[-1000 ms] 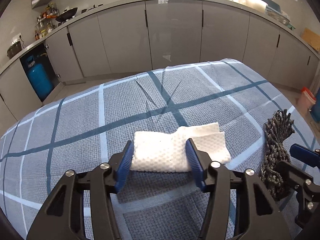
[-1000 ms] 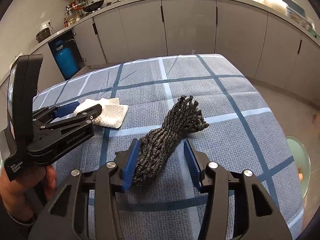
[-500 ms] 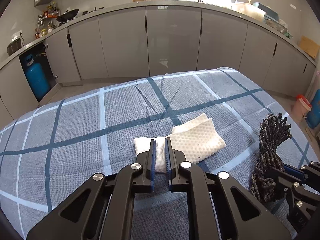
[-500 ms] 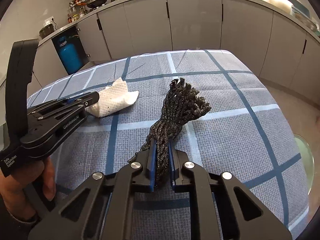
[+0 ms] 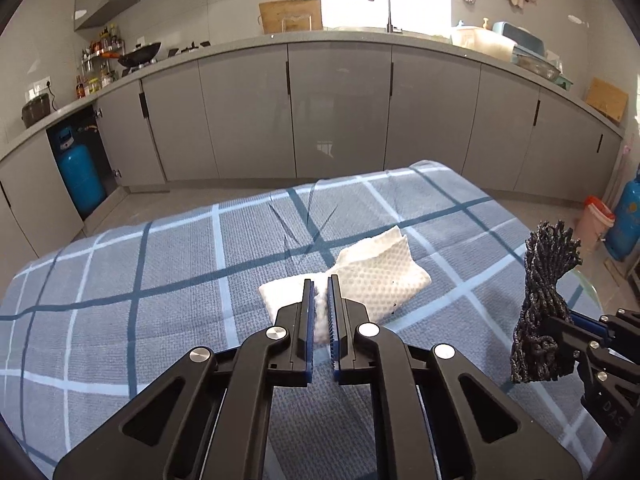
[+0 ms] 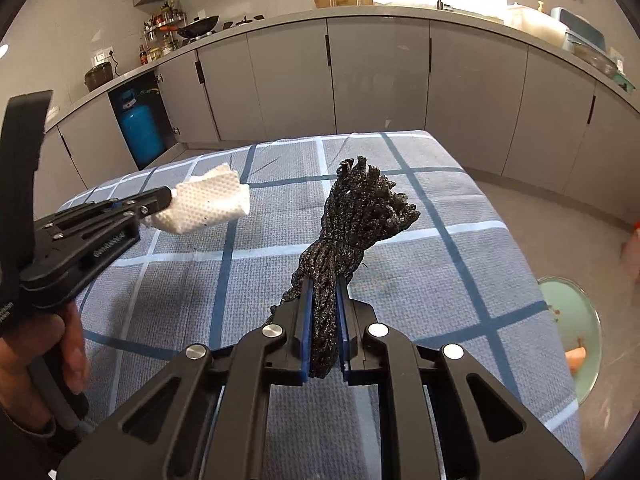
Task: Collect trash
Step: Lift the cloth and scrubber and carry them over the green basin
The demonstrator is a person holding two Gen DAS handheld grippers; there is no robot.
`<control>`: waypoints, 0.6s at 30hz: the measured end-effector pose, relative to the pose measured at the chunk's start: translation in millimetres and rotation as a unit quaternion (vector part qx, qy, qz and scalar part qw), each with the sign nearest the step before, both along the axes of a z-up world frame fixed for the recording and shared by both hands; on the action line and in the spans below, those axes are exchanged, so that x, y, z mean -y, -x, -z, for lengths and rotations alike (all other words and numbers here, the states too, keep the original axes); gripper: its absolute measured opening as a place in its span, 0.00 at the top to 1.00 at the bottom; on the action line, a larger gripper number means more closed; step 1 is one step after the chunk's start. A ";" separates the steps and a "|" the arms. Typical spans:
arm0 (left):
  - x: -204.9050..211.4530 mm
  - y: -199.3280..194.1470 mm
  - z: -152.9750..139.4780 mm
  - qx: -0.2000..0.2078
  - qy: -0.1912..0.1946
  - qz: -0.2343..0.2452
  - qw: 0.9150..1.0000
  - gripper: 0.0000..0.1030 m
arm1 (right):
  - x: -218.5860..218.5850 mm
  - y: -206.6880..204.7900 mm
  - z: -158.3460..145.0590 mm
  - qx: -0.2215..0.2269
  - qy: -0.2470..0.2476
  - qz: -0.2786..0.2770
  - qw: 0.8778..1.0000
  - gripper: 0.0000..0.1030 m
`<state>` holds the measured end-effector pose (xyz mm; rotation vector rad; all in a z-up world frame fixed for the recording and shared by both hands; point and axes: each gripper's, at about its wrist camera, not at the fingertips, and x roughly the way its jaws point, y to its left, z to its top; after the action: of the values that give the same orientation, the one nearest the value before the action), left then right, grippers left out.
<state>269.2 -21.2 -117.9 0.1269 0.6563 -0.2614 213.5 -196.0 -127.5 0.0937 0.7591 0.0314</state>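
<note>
My left gripper (image 5: 319, 285) is shut on a folded white paper towel (image 5: 372, 280) and holds it lifted above the blue checked tablecloth (image 5: 160, 280). The towel also shows in the right wrist view (image 6: 204, 204), held at the left gripper's tip (image 6: 170, 199). My right gripper (image 6: 324, 284) is shut on a bundle of black speckled cord (image 6: 352, 220), lifted off the cloth. The cord also shows at the right edge of the left wrist view (image 5: 544, 300), held by the right gripper (image 5: 576, 322).
Grey kitchen cabinets (image 5: 340, 108) run behind the table. A blue gas cylinder (image 5: 80, 180) stands in an open cabinet at left. A pale green round bin (image 6: 576, 340) with scraps sits on the floor right of the table. An orange bin (image 5: 596, 220) stands at far right.
Both grippers closed, the left on the paper towel and the right on the cord bundle, and both have lifted their items up off the tablecloth.
</note>
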 end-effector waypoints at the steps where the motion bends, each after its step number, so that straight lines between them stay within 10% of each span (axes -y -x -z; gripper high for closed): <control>1: 1.4 4.2 -5.2 0.006 -0.003 0.001 1.000 0.93 | 2.7 3.5 -1.3 0.001 0.002 0.002 1.000 0.88; 18: 72.9 42.5 -50.6 0.064 -0.013 0.056 0.996 0.93 | 78.9 54.9 -29.8 0.044 0.003 0.085 0.995 0.88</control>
<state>226.7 -94.1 -67.3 0.2046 0.5270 -0.3503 158.6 -274.9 -97.7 0.1492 0.6616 -0.1287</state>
